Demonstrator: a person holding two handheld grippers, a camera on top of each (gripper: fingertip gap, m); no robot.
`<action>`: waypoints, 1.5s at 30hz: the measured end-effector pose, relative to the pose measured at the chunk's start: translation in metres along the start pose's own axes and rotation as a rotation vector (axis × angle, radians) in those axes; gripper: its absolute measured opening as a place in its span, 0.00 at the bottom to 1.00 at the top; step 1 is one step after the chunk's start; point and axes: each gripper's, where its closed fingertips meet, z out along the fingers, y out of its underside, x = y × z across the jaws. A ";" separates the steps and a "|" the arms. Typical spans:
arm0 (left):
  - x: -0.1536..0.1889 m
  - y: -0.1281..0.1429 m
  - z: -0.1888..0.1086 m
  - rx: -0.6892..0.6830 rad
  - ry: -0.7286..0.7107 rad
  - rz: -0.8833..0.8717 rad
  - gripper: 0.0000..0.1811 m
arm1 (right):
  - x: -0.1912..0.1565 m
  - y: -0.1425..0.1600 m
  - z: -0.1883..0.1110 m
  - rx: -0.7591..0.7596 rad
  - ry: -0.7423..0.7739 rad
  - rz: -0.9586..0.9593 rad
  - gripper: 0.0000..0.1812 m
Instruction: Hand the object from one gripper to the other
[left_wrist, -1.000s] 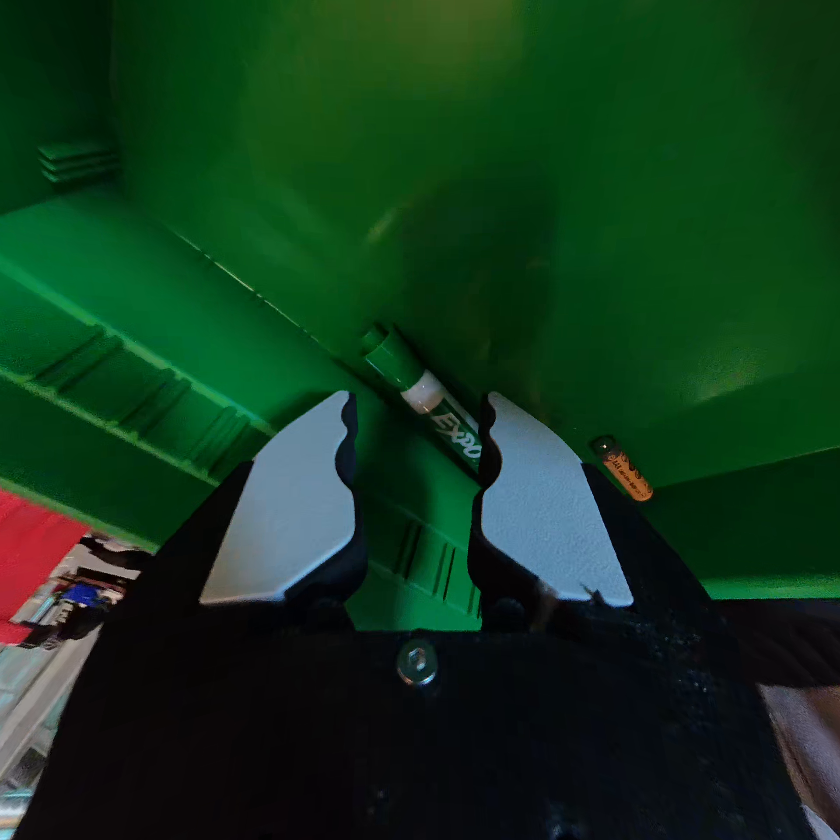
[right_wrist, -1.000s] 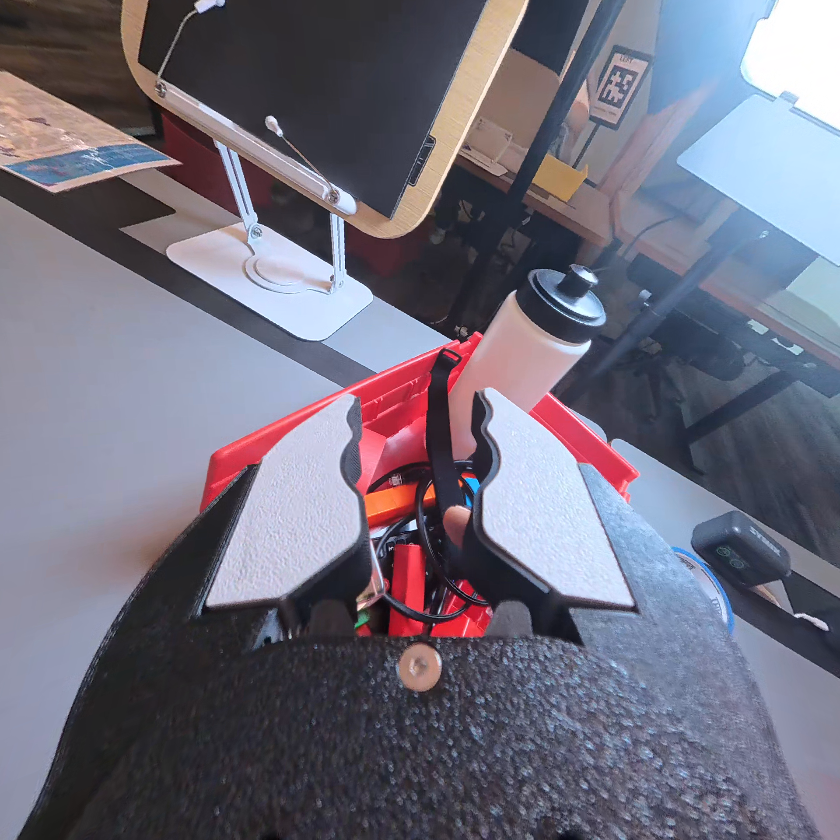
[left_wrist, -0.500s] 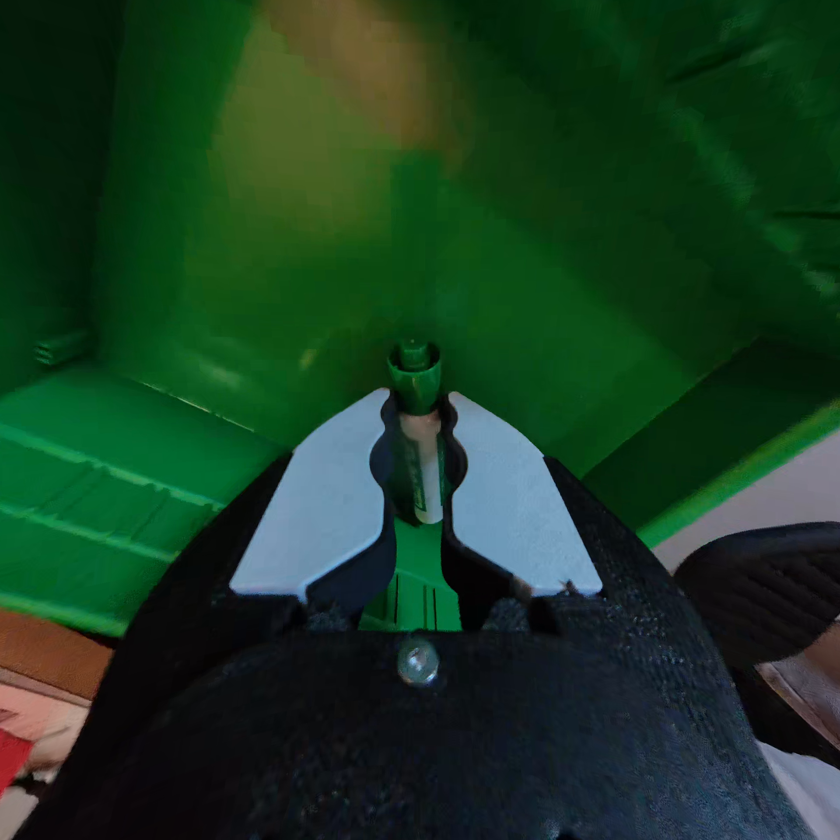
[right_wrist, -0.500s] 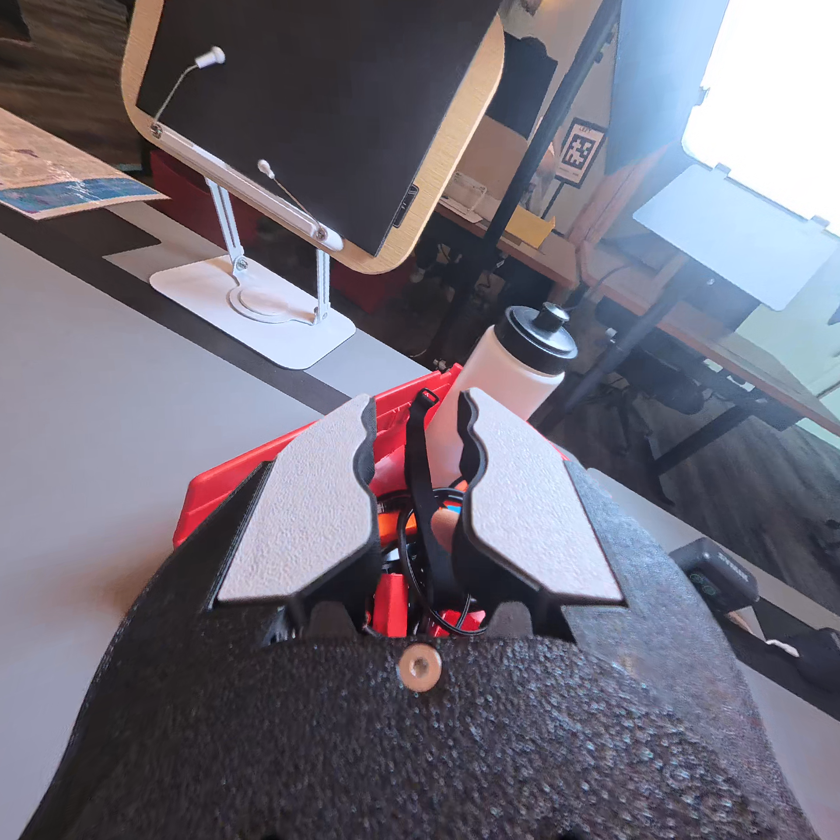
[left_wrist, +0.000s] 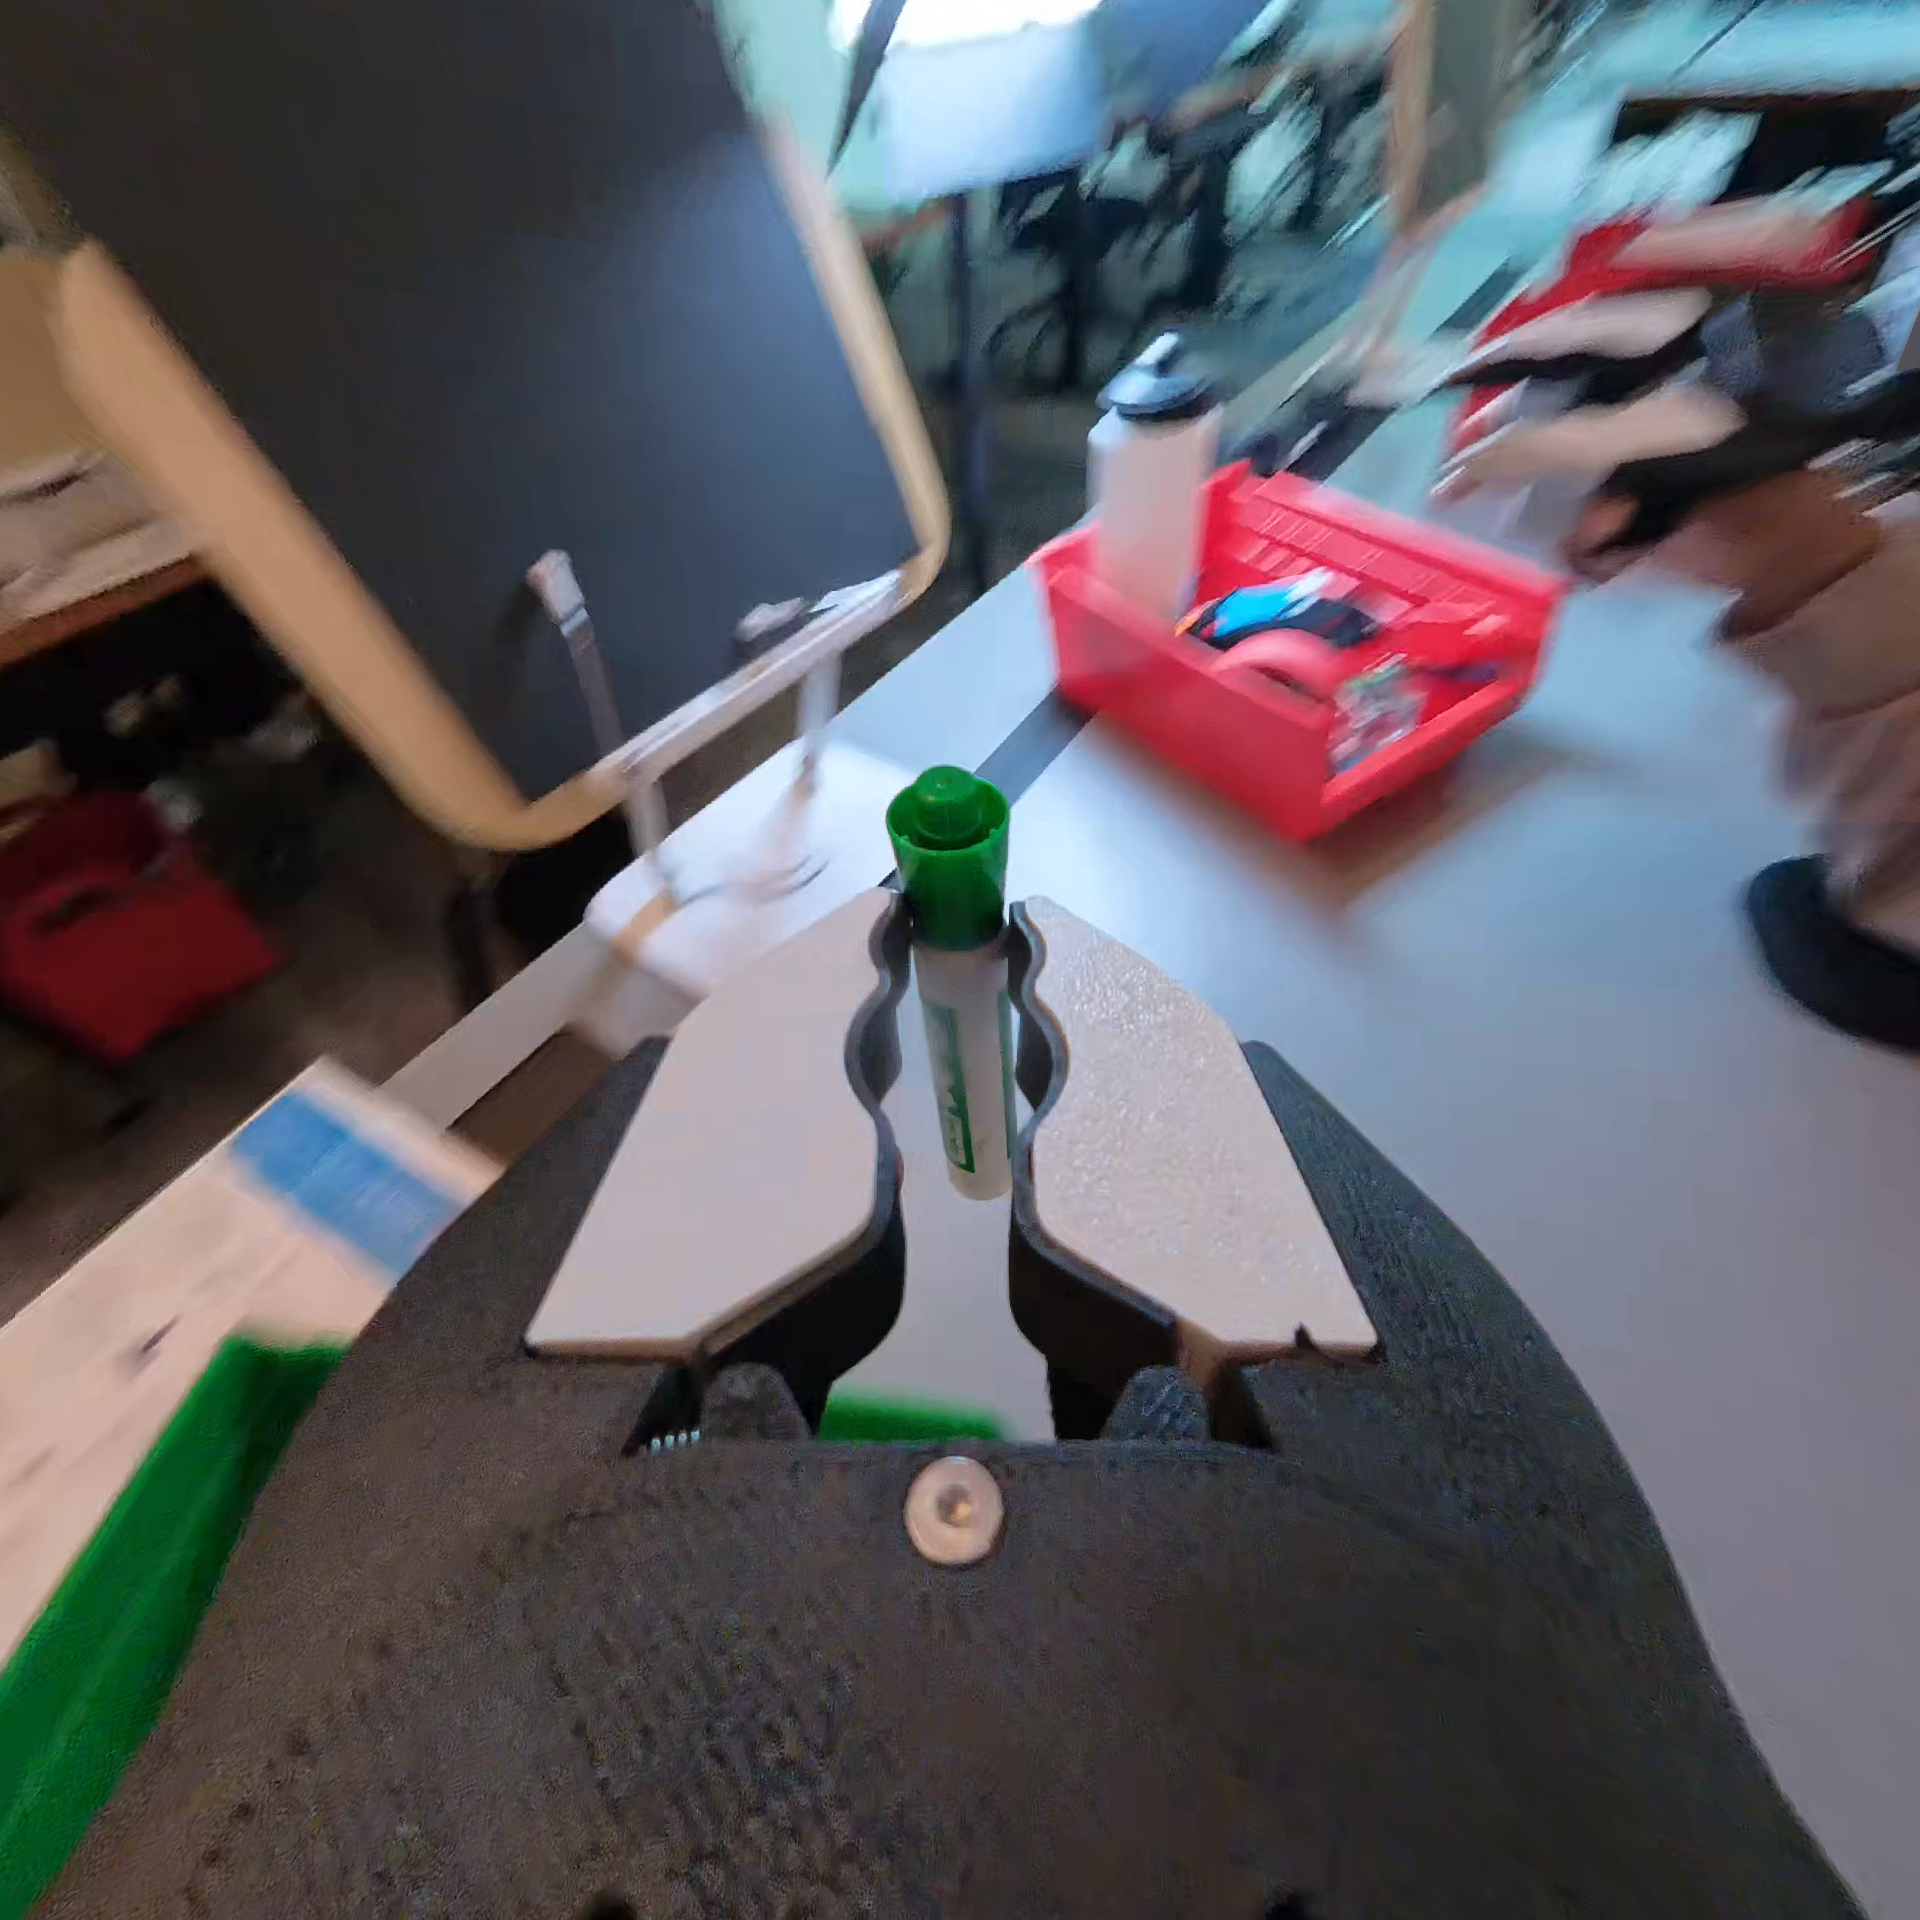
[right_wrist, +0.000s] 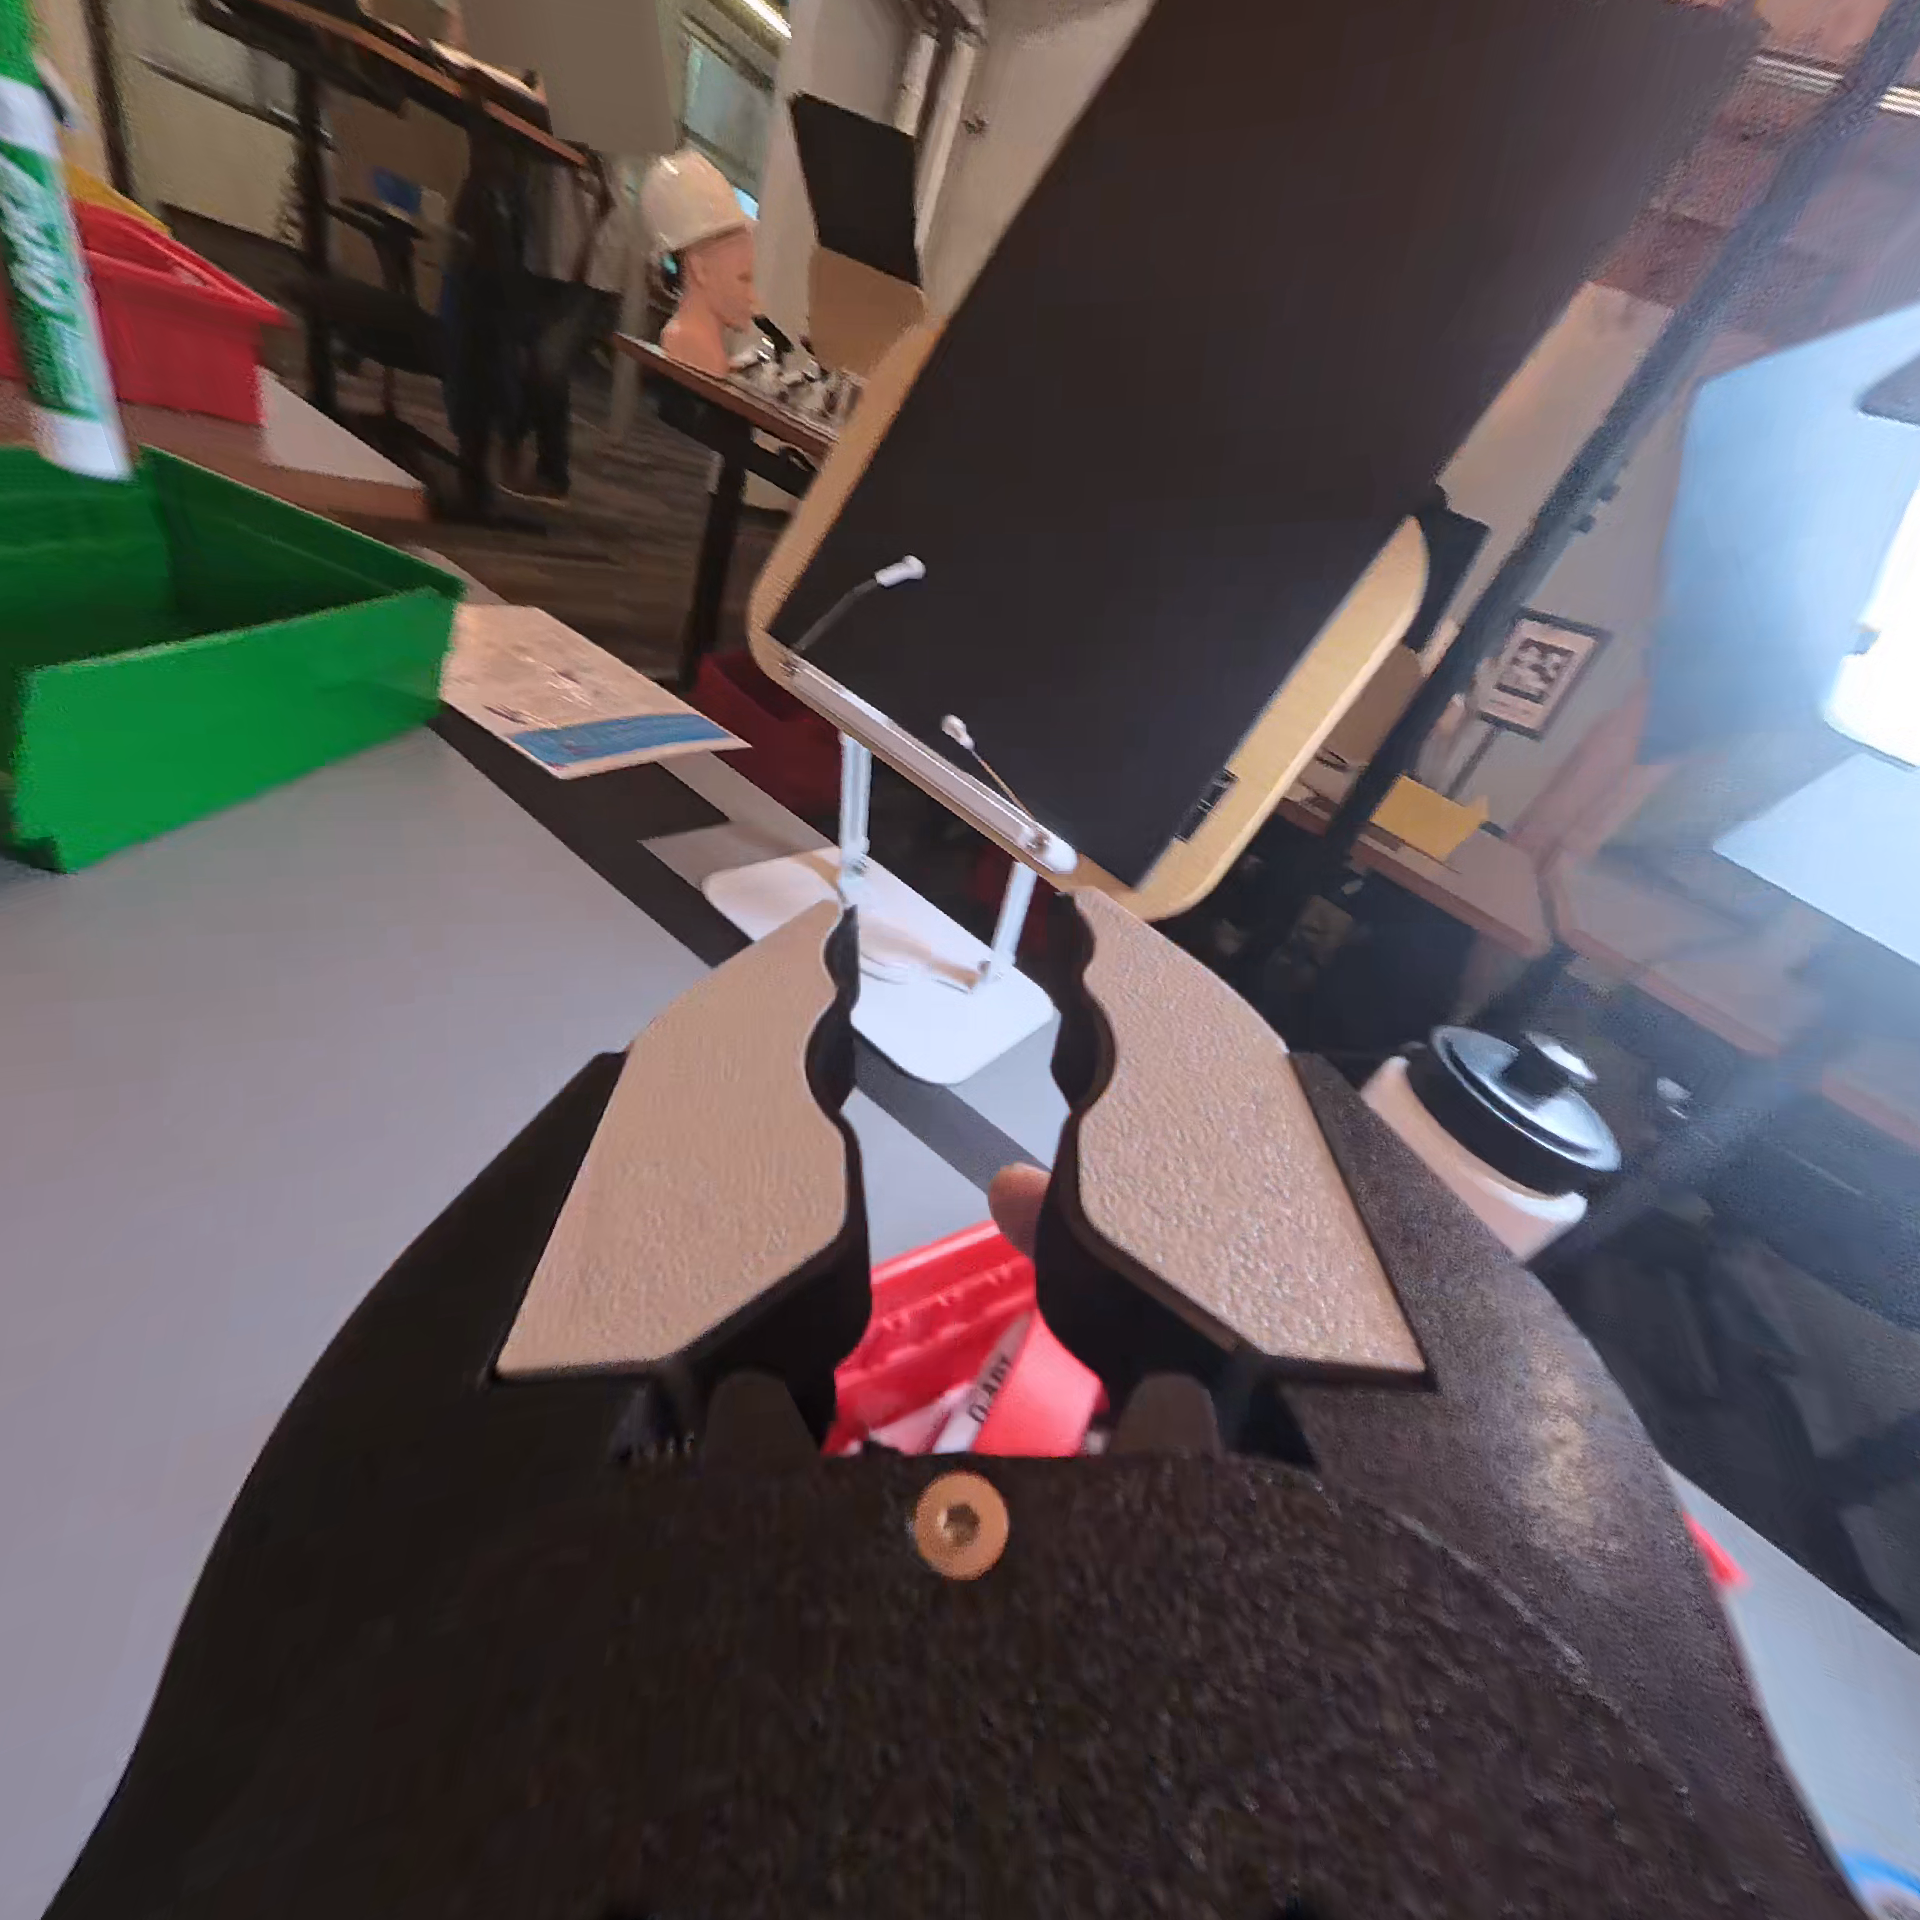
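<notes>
Left claw (left_wrist: 954, 914): clamped on the green marker (left_wrist: 961, 997), cap pointing forward past the tips, barrel running back between the jaws.
Right claw (right_wrist: 951, 914): jaws apart, nothing between them.
Marker from right claw: at ten o'clock (right_wrist: 47, 281), upright, over the green bin (right_wrist: 208, 675).
Judgement: right claw needs to swing left.

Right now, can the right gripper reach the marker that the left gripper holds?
Probably yes. The right gripper is open and empty, and the marker, clamped in the left gripper, hangs above the green bin with nothing visible between them.
</notes>
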 end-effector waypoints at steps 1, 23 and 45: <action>0.021 -0.010 0.010 0.077 0.075 -0.003 0.10 | -0.013 -0.008 0.001 0.034 -0.051 0.017 0.19; 0.118 0.002 0.109 0.423 0.399 -0.124 0.14 | -0.145 -0.001 0.026 0.016 -0.544 0.015 0.11; 0.201 0.085 0.155 -0.104 0.322 0.544 0.09 | -0.188 -0.013 -0.025 -0.128 -0.785 -0.192 0.11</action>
